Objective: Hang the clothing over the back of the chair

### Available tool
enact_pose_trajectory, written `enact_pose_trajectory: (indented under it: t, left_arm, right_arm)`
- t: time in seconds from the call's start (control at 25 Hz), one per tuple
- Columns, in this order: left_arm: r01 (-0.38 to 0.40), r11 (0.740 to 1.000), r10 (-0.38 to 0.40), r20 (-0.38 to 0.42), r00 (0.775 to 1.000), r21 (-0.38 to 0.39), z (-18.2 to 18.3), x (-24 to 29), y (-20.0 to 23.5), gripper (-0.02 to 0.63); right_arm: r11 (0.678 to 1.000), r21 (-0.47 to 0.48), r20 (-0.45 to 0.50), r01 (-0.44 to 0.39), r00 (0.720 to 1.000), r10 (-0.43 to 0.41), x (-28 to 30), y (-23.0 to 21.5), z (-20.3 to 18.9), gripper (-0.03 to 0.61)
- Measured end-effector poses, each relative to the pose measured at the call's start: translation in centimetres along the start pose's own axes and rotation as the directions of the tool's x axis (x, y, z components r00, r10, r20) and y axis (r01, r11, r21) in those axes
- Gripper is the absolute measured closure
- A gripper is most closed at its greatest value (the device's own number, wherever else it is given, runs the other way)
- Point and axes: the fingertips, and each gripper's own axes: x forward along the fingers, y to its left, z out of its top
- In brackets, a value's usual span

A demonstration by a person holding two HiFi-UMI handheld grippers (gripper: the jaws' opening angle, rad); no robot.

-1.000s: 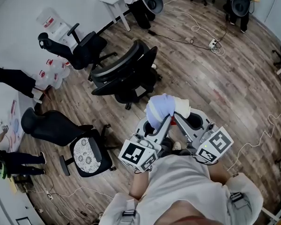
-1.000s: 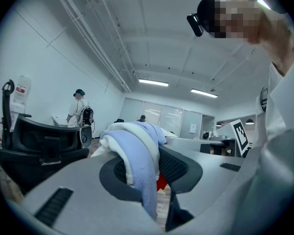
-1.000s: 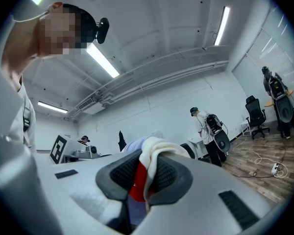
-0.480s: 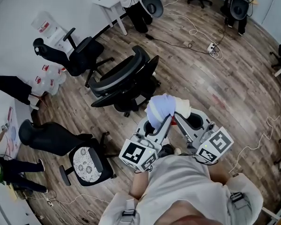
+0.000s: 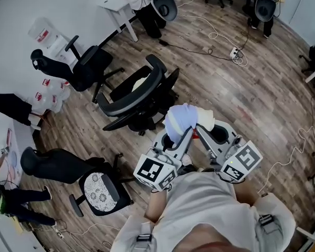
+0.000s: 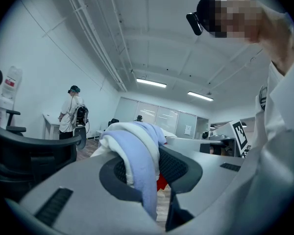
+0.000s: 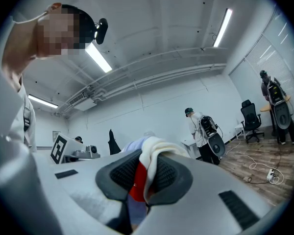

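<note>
- Clothing (image 5: 185, 121): pale blue-and-cream bundle with a red patch, carried between both tools, not yet on a chair.
- Left gripper (image 5: 173, 136): jaws clamped on the blue fold.
- Right gripper (image 5: 202, 130): jaws pinched on the cream-and-red fold.
- Black office chair (image 5: 134, 88): near, at ten o'clock from the bundle, nothing draped over its back.
- Left to do, by my reckoning: approach, lift over, drape.

White table (image 5: 117, 3) by far wall, person (image 5: 143, 7) standing beside. Power strip (image 5: 234, 52) on wood floor (image 5: 262, 93). Black chair (image 5: 58, 164), patterned seat cushion (image 5: 101, 192), lower left. White containers (image 5: 42, 33) against left wall.
</note>
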Motion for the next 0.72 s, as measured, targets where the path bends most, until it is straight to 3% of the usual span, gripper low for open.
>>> enact_pose_trajectory:
  t: [0.72]
  left_arm:
    - [0.014, 1.0, -0.014, -0.023, 1.0, -0.023, 0.8, 4.9, 4.6, 0.506]
  right_arm:
    - [0.999, 0.032, -0.008, 0.015, 1.0, -0.014, 4.0, -5.5, 0.5, 0.526]
